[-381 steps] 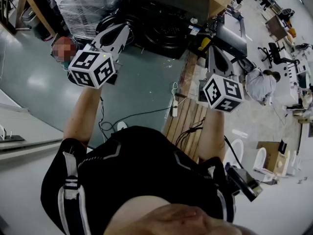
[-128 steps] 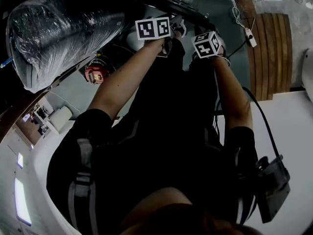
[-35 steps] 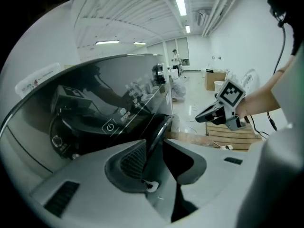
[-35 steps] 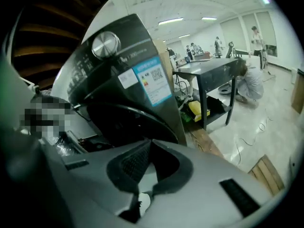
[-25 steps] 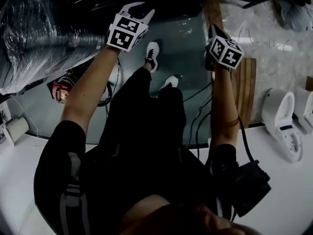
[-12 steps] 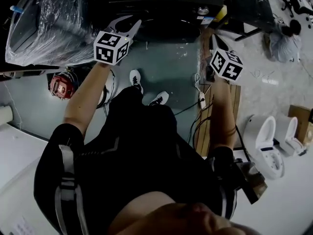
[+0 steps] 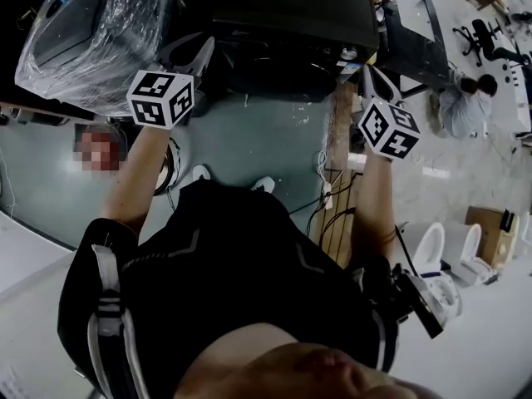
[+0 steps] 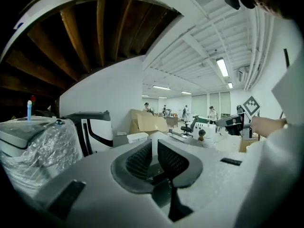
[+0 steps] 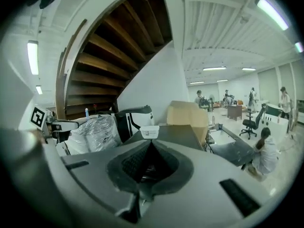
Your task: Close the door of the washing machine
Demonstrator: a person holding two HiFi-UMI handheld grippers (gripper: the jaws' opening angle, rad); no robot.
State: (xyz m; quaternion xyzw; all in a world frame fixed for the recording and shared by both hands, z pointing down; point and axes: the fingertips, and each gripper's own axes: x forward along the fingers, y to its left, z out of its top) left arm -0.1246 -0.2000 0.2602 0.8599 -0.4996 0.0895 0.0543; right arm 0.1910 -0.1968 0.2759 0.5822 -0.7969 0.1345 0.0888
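The washing machine is the dark box at the top of the head view, and its front is in shadow, so the door's outline is hard to make out. In the right gripper view its flat dark top carries a white label. My left gripper hangs in the air in front of the machine's left side. Its jaws are closing, with a narrow gap and nothing between them. My right gripper is held up by the machine's right side, and it is shut and empty. Neither touches the machine.
A plastic-wrapped appliance stands left of the machine. Wooden boards with a power strip and cables lie on the floor to the right. A person crouches further right. White toilets stand nearby, and a cardboard box sits behind the machine.
Both grippers have risen and levelled out as the person stood up. The left jaws have drawn much closer together. The right jaws stayed shut.
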